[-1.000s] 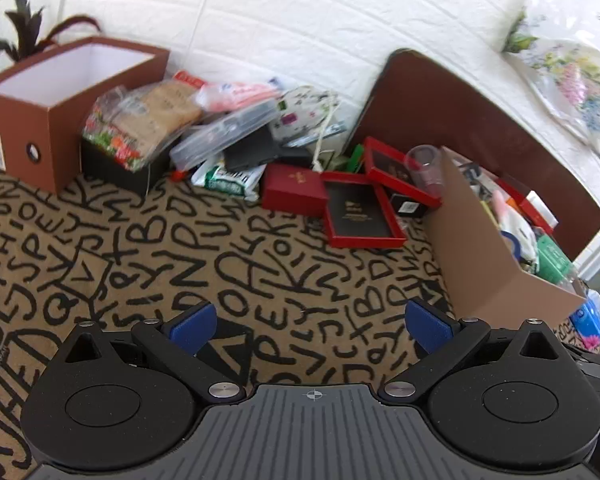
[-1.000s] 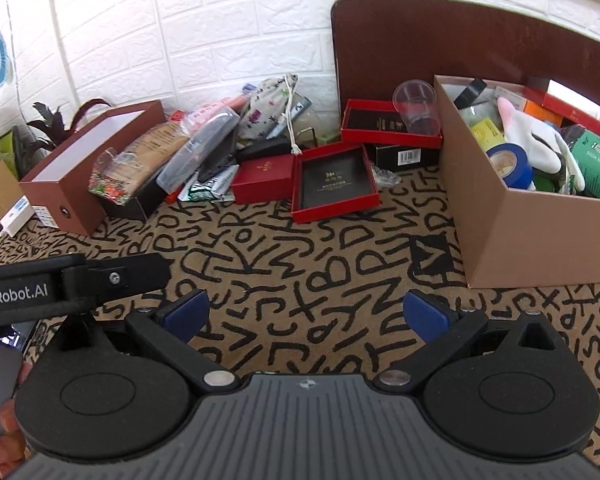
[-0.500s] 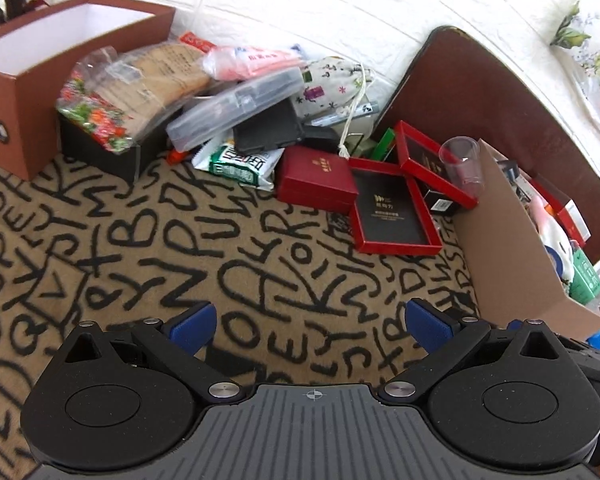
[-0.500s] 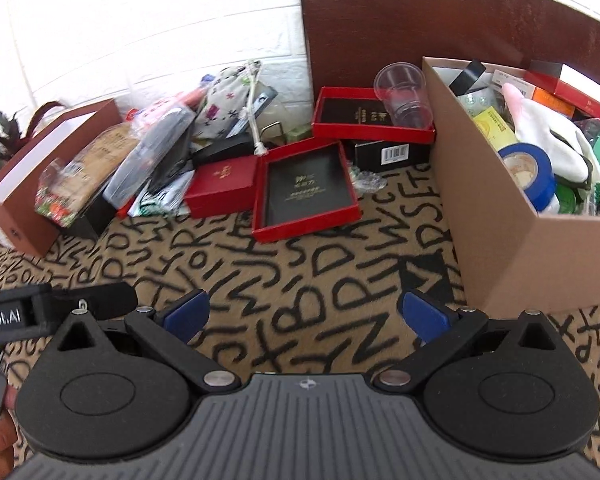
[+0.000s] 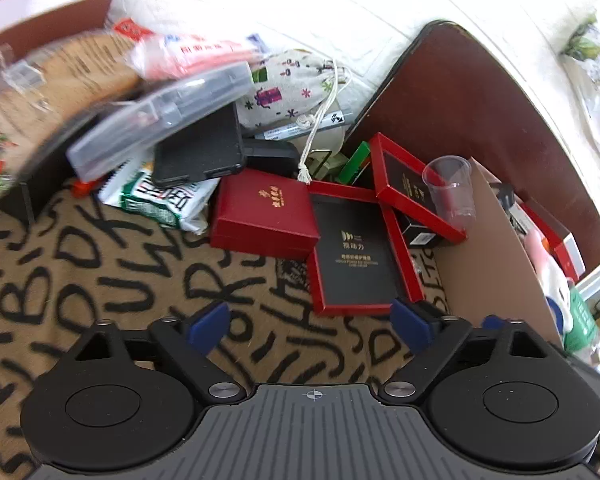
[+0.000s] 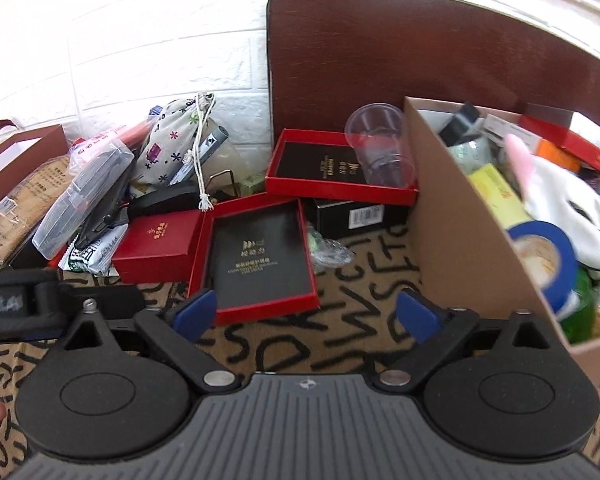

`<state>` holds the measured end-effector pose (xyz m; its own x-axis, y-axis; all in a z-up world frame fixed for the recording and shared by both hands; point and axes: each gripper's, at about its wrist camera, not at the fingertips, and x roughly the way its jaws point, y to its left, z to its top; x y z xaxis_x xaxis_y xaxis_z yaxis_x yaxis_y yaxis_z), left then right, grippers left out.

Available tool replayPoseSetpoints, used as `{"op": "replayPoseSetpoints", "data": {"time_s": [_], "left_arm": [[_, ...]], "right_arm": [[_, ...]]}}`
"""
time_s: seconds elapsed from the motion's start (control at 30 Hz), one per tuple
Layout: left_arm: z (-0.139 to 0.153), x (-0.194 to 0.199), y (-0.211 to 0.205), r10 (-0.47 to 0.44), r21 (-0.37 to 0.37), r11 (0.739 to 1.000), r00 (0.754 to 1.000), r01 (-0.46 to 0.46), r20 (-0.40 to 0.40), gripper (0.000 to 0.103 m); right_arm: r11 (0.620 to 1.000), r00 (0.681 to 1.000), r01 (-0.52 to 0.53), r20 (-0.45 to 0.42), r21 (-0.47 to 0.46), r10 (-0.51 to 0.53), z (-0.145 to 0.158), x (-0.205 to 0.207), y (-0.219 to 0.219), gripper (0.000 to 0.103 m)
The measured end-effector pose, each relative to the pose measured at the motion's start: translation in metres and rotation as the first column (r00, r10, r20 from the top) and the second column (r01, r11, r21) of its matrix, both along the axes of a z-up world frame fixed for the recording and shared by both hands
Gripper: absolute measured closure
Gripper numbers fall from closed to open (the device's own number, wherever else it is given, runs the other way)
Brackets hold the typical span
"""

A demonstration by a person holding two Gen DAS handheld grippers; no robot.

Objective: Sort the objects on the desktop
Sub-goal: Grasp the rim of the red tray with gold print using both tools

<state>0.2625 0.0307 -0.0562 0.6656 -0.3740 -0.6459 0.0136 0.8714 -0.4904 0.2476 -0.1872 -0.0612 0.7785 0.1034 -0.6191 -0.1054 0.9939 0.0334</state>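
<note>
A pile of desk objects lies against the white wall. A closed red box (image 5: 262,216) (image 6: 156,242) sits beside an open red tray with a black insert (image 5: 356,252) (image 6: 260,256). A second red tray (image 6: 336,168) carries a clear plastic cup (image 5: 452,188) (image 6: 382,148). A patterned cloth pouch (image 5: 296,88) (image 6: 172,148), a clear plastic case (image 5: 156,120) and a black wallet (image 5: 204,148) lie to the left. My left gripper (image 5: 310,320) is open and empty, just short of the red boxes. My right gripper (image 6: 306,312) is open and empty at the near edge of the open tray.
A cardboard box (image 6: 464,248) (image 5: 488,264) full of items, with blue tape (image 6: 544,260), stands on the right. A brown board (image 6: 420,52) leans on the wall. A brown box (image 5: 40,4) stands far left. The left gripper's body (image 6: 40,304) shows at the right view's left.
Both grippers have moved forward and down toward the red boxes, which now look much larger. Both stay open and empty.
</note>
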Motion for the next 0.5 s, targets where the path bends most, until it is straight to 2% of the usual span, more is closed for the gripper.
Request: {"op": "replayPoseSetpoints", "data": {"time_s": [0.17, 0.3, 0.37, 0.4, 0.5], "left_arm": [[-0.01, 0.022, -0.005, -0.026, -0.053, 0.998, 0.999, 0.024, -0.04, 0.031], [-0.017, 0.035, -0.012, -0.05, -0.05, 0.998, 0.997, 0.047, -0.057, 0.045], [-0.022, 0.042, -0.014, -0.066, -0.062, 0.996, 0.994, 0.062, -0.081, 0.06], [-0.025, 0.044, -0.016, -0.075, -0.062, 0.996, 0.993, 0.07, -0.09, 0.061], [-0.033, 0.05, -0.02, -0.085, -0.059, 0.995, 0.991, 0.079, -0.108, 0.062]], "right_arm": [[1.0, 1.0, -0.016, 0.003, -0.015, 0.016, -0.007, 0.015, 0.005, 0.017], [1.0, 1.0, 0.004, -0.005, -0.031, -0.005, -0.015, 0.025, 0.006, 0.023], [1.0, 1.0, 0.007, -0.02, -0.019, -0.008, -0.021, 0.03, 0.004, 0.03], [1.0, 1.0, 0.01, -0.026, -0.009, -0.01, -0.023, 0.032, 0.003, 0.031], [0.999, 0.998, 0.01, -0.059, 0.04, -0.008, -0.029, 0.039, -0.003, 0.043]]}}
